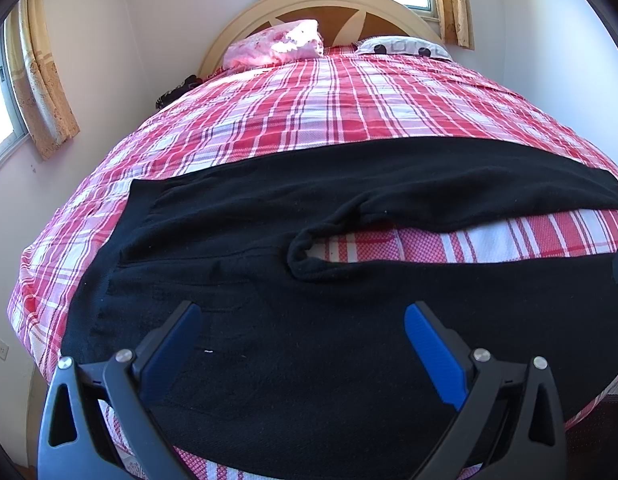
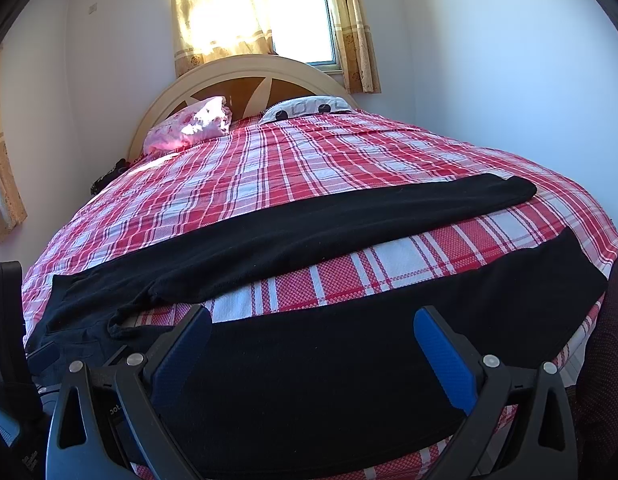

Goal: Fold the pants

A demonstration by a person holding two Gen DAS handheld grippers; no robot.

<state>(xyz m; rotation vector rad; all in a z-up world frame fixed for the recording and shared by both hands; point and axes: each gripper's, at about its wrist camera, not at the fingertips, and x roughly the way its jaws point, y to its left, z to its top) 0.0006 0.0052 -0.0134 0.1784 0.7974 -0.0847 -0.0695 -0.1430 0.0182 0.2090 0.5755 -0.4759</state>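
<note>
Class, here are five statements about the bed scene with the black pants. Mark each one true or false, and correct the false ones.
1. The black pants lie spread with both legs apart. True.
2. The left tongs grip the waistband. False: they are open, holding nothing.
3. The bedspread is red and white plaid. True.
4. The right tongs are shut on a pant leg. False: they are open above it.
5. The pink pillow sits by the headboard. True.
</note>
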